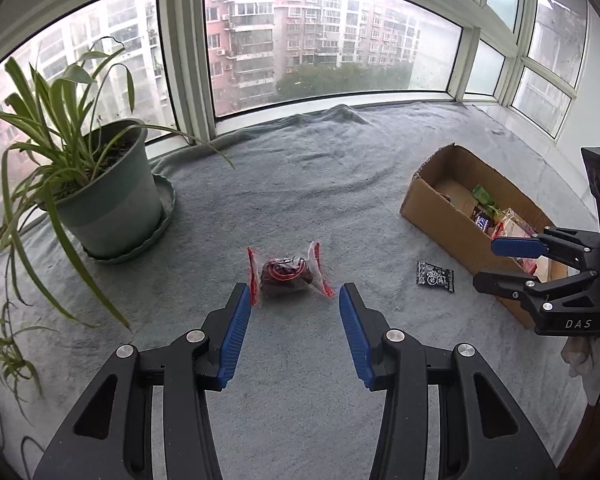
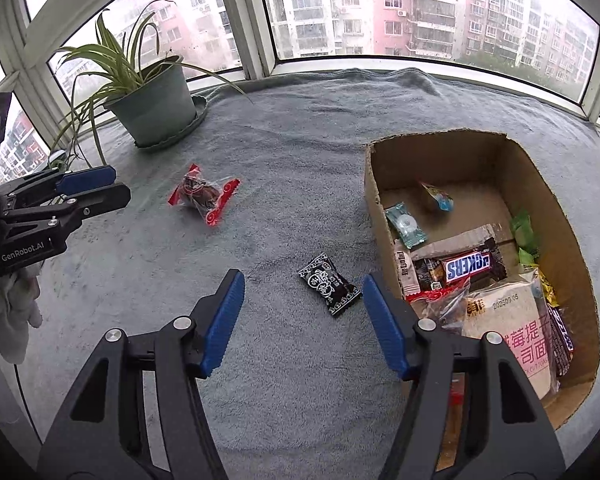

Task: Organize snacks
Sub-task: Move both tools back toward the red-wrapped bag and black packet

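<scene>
In the left wrist view, the left gripper (image 1: 293,300) fills the lower centre of the frame, its blue-padded jaws parted and empty above the grey towel-like cloth (image 1: 300,184). Just beyond its tips lies a clear-wrapped dark snack with red twisted ends (image 1: 286,274), resting on the cloth and touched by neither pad. To the right of it sits a small black sachet with white print (image 1: 436,277), near the brown cardboard box (image 1: 432,208) at the right of the frame. The right gripper (image 1: 496,266) enters from the right edge over the box's near end, and its jaws stand apart with nothing clamped. In the right wrist view the same right gripper (image 2: 304,292) spans the lower centre, its jaws wide, with the black sachet (image 2: 329,285) lying on the cloth between its tips but free of the pads. The open box (image 2: 376,184) at the right holds a Snickers bar (image 2: 470,267), a pale bread packet (image 2: 508,312) and several small wrapped sweets. A green potted spider plant (image 2: 152,96) stands at the upper left by the window.
</scene>
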A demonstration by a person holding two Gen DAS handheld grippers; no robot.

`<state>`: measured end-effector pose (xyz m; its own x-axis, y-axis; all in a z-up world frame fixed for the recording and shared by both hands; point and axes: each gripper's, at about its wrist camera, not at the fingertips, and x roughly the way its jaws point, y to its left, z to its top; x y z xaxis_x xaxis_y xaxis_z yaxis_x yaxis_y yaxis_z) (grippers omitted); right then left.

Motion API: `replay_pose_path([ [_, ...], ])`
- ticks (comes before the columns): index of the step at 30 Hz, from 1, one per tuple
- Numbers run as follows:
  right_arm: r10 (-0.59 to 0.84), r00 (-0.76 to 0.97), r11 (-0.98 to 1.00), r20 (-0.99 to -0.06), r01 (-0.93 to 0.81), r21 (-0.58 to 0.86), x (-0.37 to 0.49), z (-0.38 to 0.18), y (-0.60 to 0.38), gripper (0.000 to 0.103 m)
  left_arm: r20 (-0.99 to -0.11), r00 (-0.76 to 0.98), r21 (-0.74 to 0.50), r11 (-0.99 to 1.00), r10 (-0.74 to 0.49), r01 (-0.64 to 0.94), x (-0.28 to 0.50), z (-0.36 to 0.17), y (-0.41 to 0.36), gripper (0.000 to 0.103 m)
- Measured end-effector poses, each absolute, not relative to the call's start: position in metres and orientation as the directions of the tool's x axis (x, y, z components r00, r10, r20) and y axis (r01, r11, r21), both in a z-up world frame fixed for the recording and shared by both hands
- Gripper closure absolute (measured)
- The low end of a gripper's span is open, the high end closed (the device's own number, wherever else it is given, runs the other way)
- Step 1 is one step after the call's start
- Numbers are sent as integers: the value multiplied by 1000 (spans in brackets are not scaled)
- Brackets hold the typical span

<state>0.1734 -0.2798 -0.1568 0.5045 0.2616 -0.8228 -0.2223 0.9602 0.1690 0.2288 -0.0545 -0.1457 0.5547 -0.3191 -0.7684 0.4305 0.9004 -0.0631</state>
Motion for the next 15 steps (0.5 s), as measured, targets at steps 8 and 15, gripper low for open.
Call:
replay_pose_path([
  [8, 265, 492, 958, -829, -233, 169, 185, -171, -275, 39, -788, 516, -102, 897, -336, 429, 249, -160, -59, 58],
  [15, 211, 467, 961, -859, -257, 97, 199, -187, -252, 39, -790, 499, -137, 895, -357, 423, 261, -169, -56, 58],
])
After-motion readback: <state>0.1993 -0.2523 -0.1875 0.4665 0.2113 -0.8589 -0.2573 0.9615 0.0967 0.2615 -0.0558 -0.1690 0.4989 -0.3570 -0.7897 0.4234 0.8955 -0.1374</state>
